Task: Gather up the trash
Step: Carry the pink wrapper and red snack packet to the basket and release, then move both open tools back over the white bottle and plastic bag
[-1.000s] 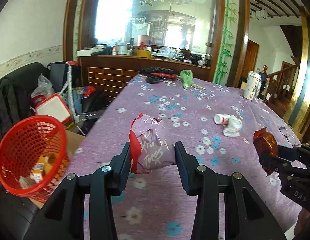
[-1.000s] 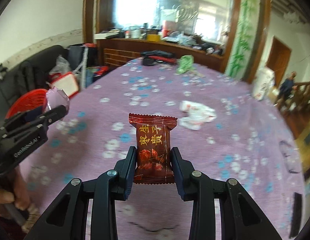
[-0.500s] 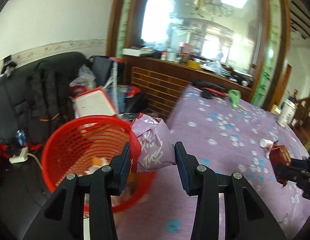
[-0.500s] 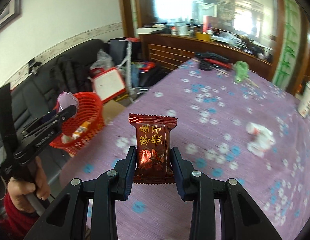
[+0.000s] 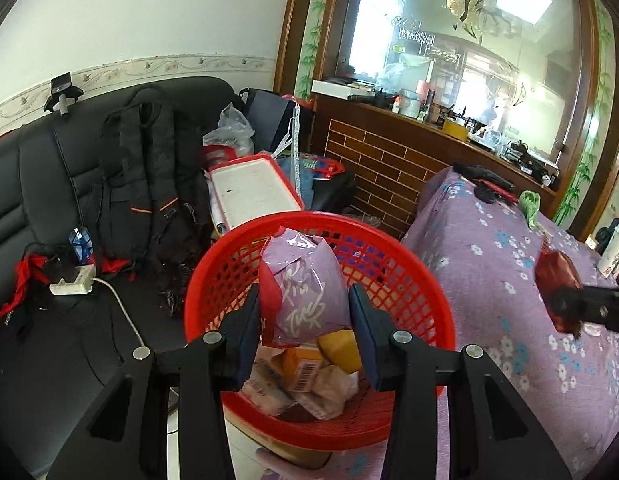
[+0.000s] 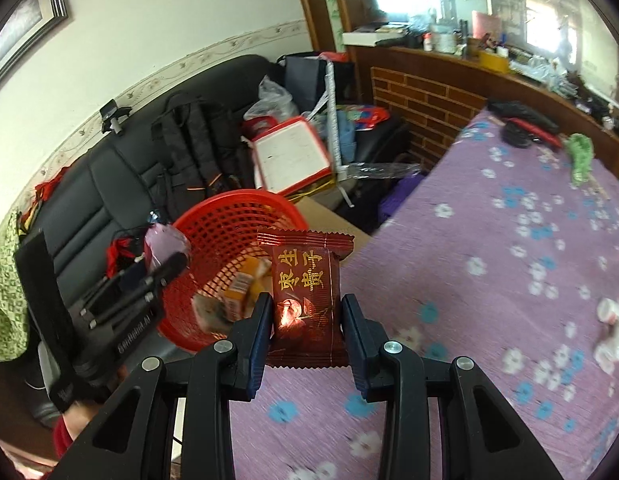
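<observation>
My left gripper (image 5: pixel 303 312) is shut on a crumpled purple snack bag (image 5: pixel 303 294) and holds it right over the red mesh basket (image 5: pixel 421 276), which has several wrappers and boxes in its bottom. Over the near table corner, my right gripper (image 6: pixel 305 314) is shut on a dark red candy packet (image 6: pixel 305 288) with gold characters, close to the basket (image 6: pixel 229 220). The left gripper with the purple bag (image 6: pixel 165 242) shows at the left of the right wrist view. At the right edge of the left wrist view the red packet (image 5: pixel 557 278) appears between the right gripper's fingers.
The basket stands on a cardboard box (image 6: pixel 333 222) beside the purple flowered table (image 6: pixel 509 248). A black sofa (image 5: pixel 41 168) holds a backpack (image 5: pixel 145 176), a power strip (image 5: pixel 71 284) and a red-rimmed lid (image 5: pixel 253 192). Crumpled white trash (image 6: pixel 611 332) lies at the table's right.
Both grippers swung left from over the table toward the basket, each keeping its packet. The purple bag now hangs over the basket's opening, and the red packet has neared the table's edge.
</observation>
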The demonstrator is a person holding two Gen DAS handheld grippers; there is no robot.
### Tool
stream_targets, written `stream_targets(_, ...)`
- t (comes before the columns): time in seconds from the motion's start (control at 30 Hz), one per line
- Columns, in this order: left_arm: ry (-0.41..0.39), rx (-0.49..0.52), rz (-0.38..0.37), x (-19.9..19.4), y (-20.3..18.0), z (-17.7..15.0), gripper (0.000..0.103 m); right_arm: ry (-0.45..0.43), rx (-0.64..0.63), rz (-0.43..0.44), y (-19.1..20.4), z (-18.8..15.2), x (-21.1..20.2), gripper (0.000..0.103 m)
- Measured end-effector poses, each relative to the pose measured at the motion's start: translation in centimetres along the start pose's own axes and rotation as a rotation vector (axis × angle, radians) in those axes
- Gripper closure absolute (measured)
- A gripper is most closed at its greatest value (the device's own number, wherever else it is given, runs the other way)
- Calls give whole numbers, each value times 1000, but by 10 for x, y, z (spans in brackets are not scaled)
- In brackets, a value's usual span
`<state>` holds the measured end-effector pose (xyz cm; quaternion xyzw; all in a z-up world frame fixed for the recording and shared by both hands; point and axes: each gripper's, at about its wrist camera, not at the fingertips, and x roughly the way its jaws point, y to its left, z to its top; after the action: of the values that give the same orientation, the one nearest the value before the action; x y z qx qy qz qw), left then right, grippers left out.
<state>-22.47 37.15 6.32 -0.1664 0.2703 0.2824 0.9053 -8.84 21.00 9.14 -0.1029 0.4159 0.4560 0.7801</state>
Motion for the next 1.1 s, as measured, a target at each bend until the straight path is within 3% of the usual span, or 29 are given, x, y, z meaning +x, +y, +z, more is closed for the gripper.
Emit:
stream_targets(0.37,7,17,9,4,3,1,61,6,-1,74,28,31,38,63)
stream_targets(0.4,7,17,6,4,3,1,60,3,1,68,28,33,40,59)
stream_targets(0.47,5,4,13,3,4,2,40,-6,19,63,25,35,41,53)
stream_targets(0.57,-12,0,12,0,4,4,38,-28,39,66,12,31,29,53)
stream_targets(0.67,-19,-1,1,-3,1,4,38,-65,70,52,-8,23,9,53)
stream_targets(0.8,-28,28,-27,-10,-19,1,38,-100,110,-15,-36,2,-18,44)
stream_targets(1.1,-18,195,-133,-21,-107,-20,35,-119,225,-111,-99,-52,-60,42)
